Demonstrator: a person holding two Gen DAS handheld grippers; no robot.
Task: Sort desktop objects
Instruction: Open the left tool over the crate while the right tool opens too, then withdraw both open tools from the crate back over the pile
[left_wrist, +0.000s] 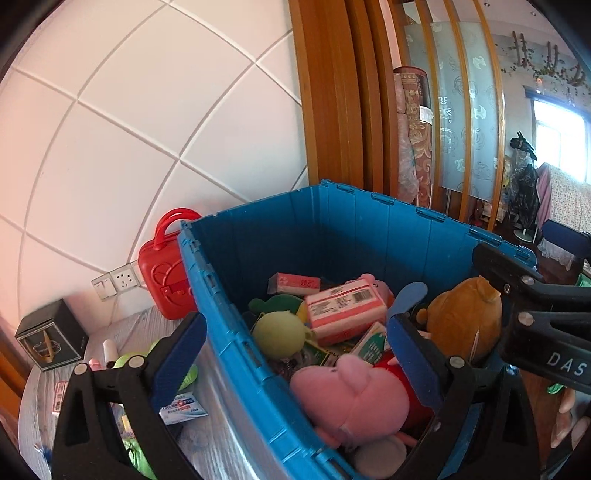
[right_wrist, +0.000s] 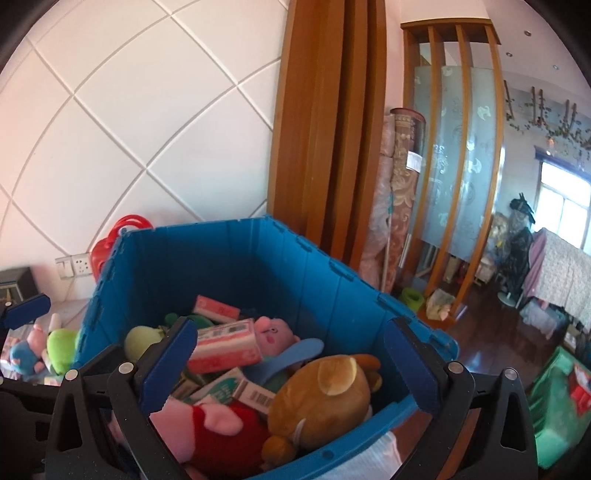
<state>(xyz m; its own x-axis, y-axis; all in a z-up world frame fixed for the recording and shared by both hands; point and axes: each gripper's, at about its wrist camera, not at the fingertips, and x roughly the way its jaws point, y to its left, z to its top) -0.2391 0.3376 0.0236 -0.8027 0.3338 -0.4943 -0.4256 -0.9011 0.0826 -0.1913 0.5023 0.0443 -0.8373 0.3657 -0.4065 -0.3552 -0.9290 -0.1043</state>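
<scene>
A blue plastic crate (left_wrist: 314, 225) (right_wrist: 229, 254) stands on the table, filled with toys and boxes: a pink pig plush in red (left_wrist: 354, 398) (right_wrist: 207, 421), a brown bear plush (left_wrist: 461, 317) (right_wrist: 325, 391), a pink box (left_wrist: 343, 310) (right_wrist: 225, 343), a yellow-green ball toy (left_wrist: 280, 332). My left gripper (left_wrist: 295, 362) is open and empty, straddling the crate's left wall. My right gripper (right_wrist: 288, 369) is open and empty above the crate's contents; its fingers (left_wrist: 517, 273) show at the right of the left wrist view.
A red toy case (left_wrist: 166, 277) and a dark box (left_wrist: 51, 339) stand by the wall left of the crate. A medicine box (left_wrist: 183, 406), green plush (right_wrist: 61, 350) and small items lie on the table. A green bin (right_wrist: 557, 406) sits on the floor at right.
</scene>
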